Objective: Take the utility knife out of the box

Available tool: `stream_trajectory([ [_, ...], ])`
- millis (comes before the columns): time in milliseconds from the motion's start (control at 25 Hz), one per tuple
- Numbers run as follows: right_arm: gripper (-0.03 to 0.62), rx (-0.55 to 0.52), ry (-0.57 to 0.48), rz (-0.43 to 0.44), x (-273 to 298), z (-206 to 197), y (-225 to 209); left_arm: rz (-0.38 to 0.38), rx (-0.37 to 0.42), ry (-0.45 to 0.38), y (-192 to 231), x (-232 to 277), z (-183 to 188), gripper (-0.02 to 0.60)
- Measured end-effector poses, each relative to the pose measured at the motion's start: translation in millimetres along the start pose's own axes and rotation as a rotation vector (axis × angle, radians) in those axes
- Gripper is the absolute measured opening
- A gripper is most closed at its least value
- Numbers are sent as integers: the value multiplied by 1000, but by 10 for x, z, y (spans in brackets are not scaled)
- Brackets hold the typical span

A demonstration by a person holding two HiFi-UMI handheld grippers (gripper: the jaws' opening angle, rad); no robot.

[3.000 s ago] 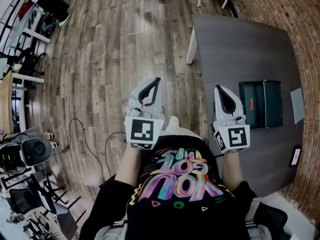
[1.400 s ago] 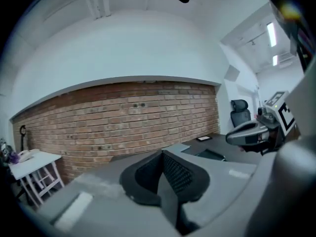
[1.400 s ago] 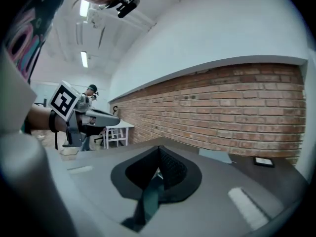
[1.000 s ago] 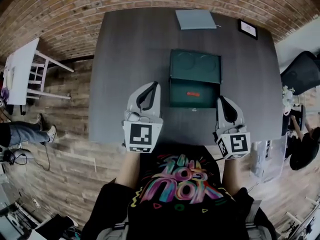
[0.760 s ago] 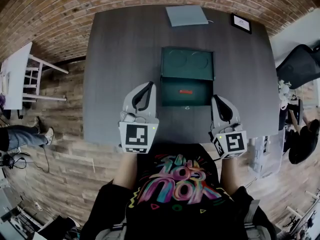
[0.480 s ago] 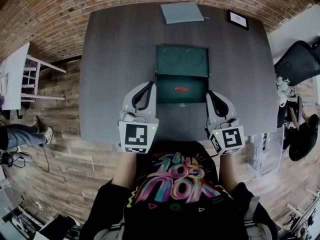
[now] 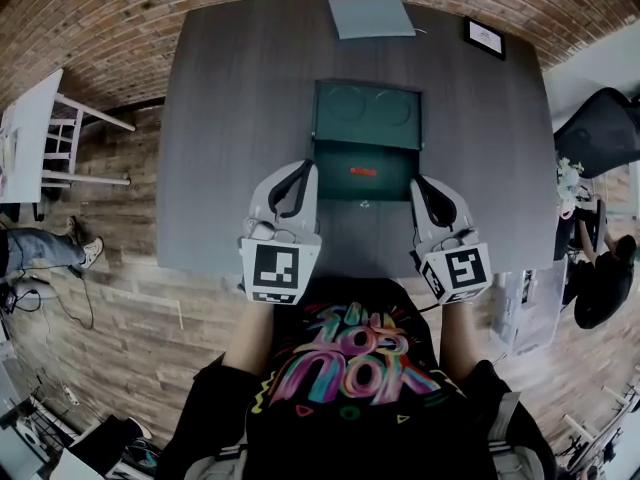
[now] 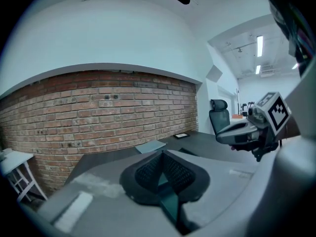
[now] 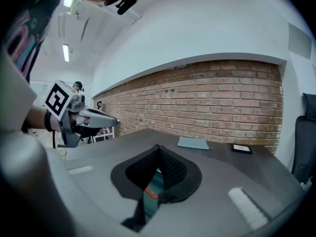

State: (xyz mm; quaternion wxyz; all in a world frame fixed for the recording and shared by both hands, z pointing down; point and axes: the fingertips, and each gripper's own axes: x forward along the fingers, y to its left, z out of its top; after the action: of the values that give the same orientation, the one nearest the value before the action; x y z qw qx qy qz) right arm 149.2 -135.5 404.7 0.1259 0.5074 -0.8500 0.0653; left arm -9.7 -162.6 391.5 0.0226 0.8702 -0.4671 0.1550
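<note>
Black, ribbed jaw pads are pressing together on nothing on both the left gripper point(image 7: 303, 165) and the right gripper point(image 7: 421, 181). They are flanking the open rectangular green box point(image 7: 395, 180), where the small red utility knife point(image 7: 363, 172) is lying, on a dark matte table point(image 7: 230, 118).

The dark grey rectangular table point(image 7: 240, 118) looked matt with faint grain, the open dark green box point(image 7: 366, 116) smooth and faintly glossy, the red-brown brick wall point(image 7: 90, 28) rough, the brown plank floor point(image 7: 130, 298) worn wood, and the left gripper point(image 7: 308, 165) and right gripper point(image 7: 419, 181) smooth pale grey plastic with ribbed black pads point(image 9: 173, 172).
</note>
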Motion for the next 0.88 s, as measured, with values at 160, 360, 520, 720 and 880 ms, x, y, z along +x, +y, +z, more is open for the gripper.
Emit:
stream_trajectory([
  [160,0,9,-3,28,55,-4,30,1,0,8,-22,-5,-39,0],
  [360,0,31,20,53,134,-74,29,2,-15,11,-51,13,-57,0],
  [520,32,42,41,77,202,-130,44,0,-19,16,-53,31,-87,0],
  [720,67,35,78,122,286,-215,97,2,-38,19,-49,41,-110,0],
  [880,86,4,114,165,359,-294,148,6,-47,19,-47,45,-122,0],
])
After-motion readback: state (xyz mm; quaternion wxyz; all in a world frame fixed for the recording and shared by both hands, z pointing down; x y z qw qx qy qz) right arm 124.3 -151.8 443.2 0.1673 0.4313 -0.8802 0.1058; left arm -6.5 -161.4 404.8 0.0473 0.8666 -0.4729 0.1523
